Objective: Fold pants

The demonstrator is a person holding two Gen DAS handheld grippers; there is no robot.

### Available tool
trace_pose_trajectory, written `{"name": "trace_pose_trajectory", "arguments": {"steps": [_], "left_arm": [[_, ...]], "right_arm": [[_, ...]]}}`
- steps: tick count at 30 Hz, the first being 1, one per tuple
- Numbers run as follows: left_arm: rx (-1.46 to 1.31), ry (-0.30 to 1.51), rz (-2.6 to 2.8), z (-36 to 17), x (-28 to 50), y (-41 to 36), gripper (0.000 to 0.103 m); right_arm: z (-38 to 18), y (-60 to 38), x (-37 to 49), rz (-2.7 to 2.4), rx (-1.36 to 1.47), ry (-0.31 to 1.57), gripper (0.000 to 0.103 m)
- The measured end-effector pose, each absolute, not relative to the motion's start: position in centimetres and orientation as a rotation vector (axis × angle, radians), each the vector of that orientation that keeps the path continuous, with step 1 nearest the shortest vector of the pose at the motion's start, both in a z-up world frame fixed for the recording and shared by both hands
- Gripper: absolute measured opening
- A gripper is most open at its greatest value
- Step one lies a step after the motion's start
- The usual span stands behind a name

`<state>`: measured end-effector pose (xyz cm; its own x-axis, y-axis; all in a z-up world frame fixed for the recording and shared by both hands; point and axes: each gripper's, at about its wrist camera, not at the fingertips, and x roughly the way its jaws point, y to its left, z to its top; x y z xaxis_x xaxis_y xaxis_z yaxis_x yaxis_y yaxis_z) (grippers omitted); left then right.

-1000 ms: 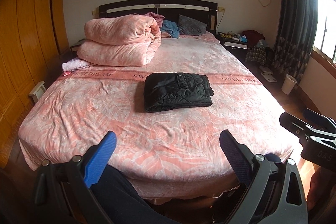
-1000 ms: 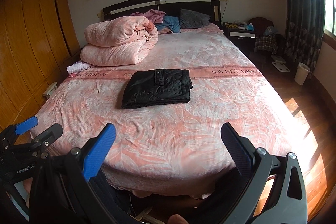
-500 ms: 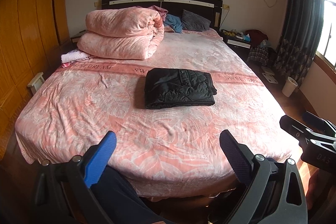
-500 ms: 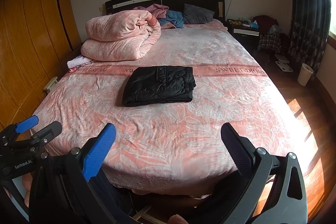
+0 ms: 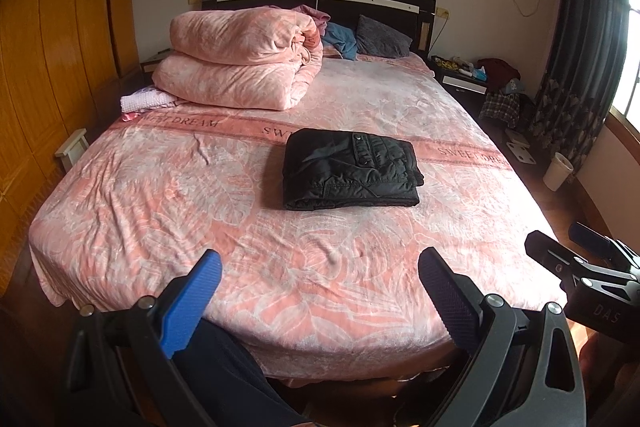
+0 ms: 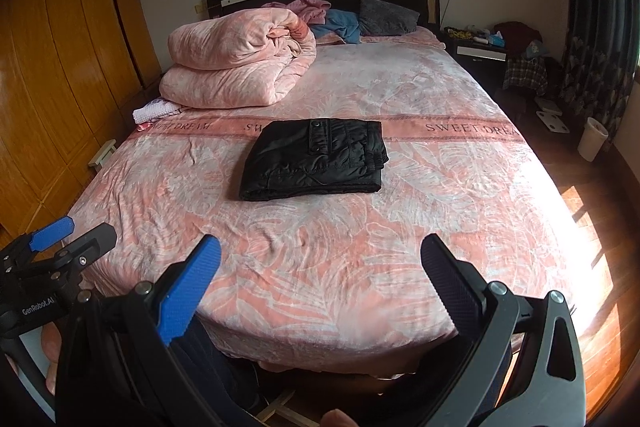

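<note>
Black pants lie folded in a compact stack mid-bed, fold apparently complete; left gripper and right gripper hover wide, empty, off the foot edge.

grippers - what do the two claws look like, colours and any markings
Both match: the left claw and right claw each have a black frame with silver pivot screws, one bright blue ribbed finger pad and one dark navy ribbed pad. Seen from the other camera, the left body reads "GenRobot.AI" and the right shows "DAS". No cables or sleeves visible.
</note>
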<state>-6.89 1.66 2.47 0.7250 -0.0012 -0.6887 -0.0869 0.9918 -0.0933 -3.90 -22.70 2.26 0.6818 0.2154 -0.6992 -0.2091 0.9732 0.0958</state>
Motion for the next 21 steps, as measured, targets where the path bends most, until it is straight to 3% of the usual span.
{"name": "trace_pose_trajectory", "arguments": {"steps": [21], "left_arm": [[-0.129, 0.737, 0.075, 2.2, -6.0, 1.1, 0.099]], "right_arm": [[1.4, -22.8, -2.5, 0.254, 0.026, 0.796, 0.1]]}}
